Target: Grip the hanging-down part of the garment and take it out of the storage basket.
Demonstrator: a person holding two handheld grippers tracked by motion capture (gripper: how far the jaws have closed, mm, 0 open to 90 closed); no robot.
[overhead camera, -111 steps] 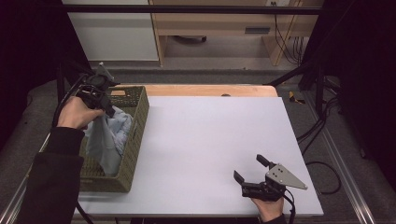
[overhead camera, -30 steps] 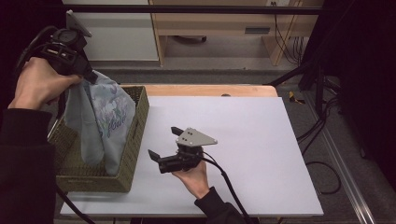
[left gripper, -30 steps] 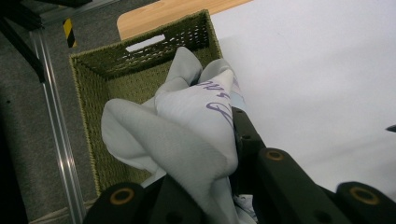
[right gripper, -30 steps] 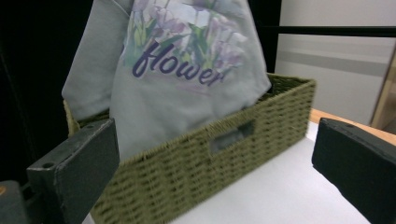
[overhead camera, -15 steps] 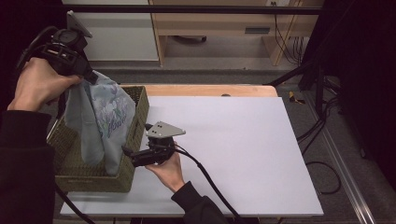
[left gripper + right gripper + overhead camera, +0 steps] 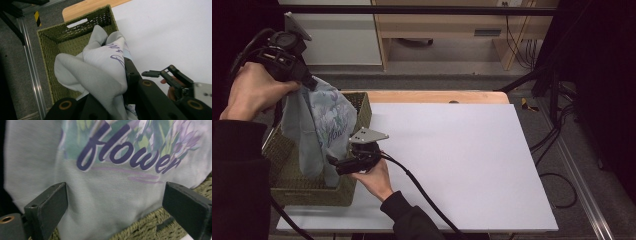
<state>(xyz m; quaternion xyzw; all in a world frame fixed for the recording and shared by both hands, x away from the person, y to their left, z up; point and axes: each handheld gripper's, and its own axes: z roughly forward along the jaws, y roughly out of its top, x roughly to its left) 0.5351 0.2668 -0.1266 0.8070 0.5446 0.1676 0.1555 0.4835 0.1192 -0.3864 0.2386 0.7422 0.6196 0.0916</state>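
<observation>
A pale grey garment [image 6: 324, 125] with a purple "flower" print hangs from my left gripper [image 6: 309, 82], which is held high over a woven green basket [image 6: 307, 192]. In the left gripper view the gripper [image 6: 110, 82] is shut on a bunched fold of the garment [image 6: 100, 65], above the basket [image 6: 75, 32]. My right gripper [image 6: 332, 162] is at the garment's lower part, beside the basket's right wall. In the right gripper view the gripper [image 6: 116, 202] is open, its jaws wide apart with the garment [image 6: 112, 182] close in front and the basket rim [image 6: 150, 227] below.
The white table top [image 6: 452, 150] stretches to the right of the basket. A wooden strip [image 6: 432, 96] runs along its far edge. Cables trail from both grippers, and the right one crosses the table's near left part. My right gripper [image 6: 160, 73] also appears in the left gripper view.
My left gripper has lifted the garment up out of the basket and holds it high. My right gripper has crossed the table from the near right to the garment's lower part.
</observation>
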